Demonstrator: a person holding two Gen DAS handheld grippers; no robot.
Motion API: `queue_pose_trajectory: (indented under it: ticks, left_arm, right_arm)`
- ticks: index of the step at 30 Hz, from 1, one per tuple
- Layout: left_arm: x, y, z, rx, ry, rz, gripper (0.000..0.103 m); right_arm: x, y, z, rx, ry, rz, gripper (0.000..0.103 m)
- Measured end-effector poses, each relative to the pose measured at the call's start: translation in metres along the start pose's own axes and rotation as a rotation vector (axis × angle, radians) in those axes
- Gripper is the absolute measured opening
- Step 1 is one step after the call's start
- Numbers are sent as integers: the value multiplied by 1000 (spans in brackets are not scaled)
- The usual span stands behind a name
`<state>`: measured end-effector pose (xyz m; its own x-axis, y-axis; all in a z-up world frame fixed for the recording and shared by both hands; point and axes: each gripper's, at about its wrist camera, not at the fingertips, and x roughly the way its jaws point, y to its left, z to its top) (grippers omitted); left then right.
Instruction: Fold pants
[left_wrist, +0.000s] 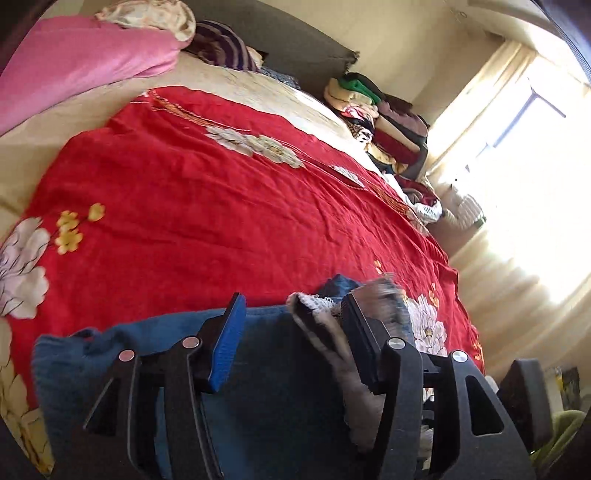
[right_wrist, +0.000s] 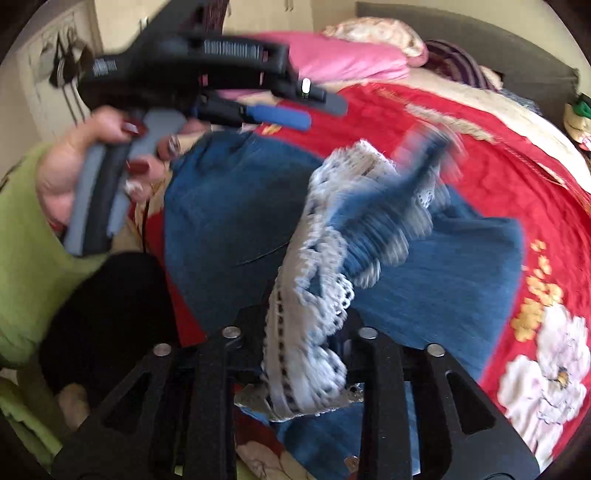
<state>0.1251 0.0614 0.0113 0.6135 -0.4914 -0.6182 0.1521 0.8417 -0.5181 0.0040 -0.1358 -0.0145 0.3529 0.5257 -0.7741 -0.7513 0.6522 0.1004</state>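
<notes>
- Pants (left_wrist: 258, 369), blue denim with a white lace-trimmed hem (right_wrist: 314, 295), lie on the red floral bedspread (left_wrist: 184, 221) near the edge of the bed closest to you
- Your left hand-held gripper (left_wrist: 291, 339) stands wide open over the denim; its blue-padded finger (left_wrist: 229, 343) sits clear of the cloth and it grips nothing, though the lace lies against the other finger
- Your right hand-held gripper (right_wrist: 306, 350) has the lace hem bunched between its fingers; the cloth hides the tips, so you cannot tell how far it is closed
- Judging by the lifted, blurred hem, you are mid-fold, carrying the leg ends up over the body of the garment
- The next move probably calls for laying that hem flat and square on the denim, then taking the far corner with the open tool
- Room: the bedspread is bare toward the pink pillow (left_wrist: 74, 62); the heap of clothes (left_wrist: 388, 122) and the window-side edge are well apart from the work
</notes>
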Motion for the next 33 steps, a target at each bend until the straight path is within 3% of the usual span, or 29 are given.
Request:
queue_pose_trajectory:
  ticks: [4,8,12,13,15,18,22,26,27,28,29,30,31,33]
  left_arm:
    - [0,13,-6,-42,8,-19,52]
    - [9,16,-7,-65,29,-56,53]
    - [21,20,-8,-93,60,-119,53]
    - [25,21,-8,-101,74,-131,64]
    - [34,19,-9,-102,94,-121,72]
    - [45,16,-12,-104,120,-132,72]
    - [57,17,-15,-145,147,-164,72]
    - [66,11,-17,-153,159,-170,71]
    - [69,10,-17,-165,166,-180,66]
    - [70,11,-17,-170,169,-173,52]
    - [72,7,-17,-164,173,-146,42]
    - [73,5,-16,-158,167,-137,26]
    - [72,2,-15,-152,158,-136,19]
    - [68,-8,-8,-109,126,-115,19]
  right_arm:
    - [-1,10,0,-7,-2,89,43]
    - [-31,6,5,-16,-74,123,51]
    - [-61,-33,13,59,-160,22,55]
    - [-66,-48,15,95,-169,-20,55]
    - [-68,-79,18,170,-167,-71,55]
    - [-61,-126,16,310,-117,-118,55]
    - [-43,-176,19,459,-89,-14,56]
    - [-13,-198,20,552,-55,83,64]
    - [-5,-204,18,578,-43,110,64]
    - [-3,-204,16,593,-33,121,60]
    - [1,-204,13,597,-22,156,29]
    - [2,-203,12,590,-24,172,9]
    - [0,-201,12,585,-33,165,9]
    - [-14,-197,14,552,-82,122,8]
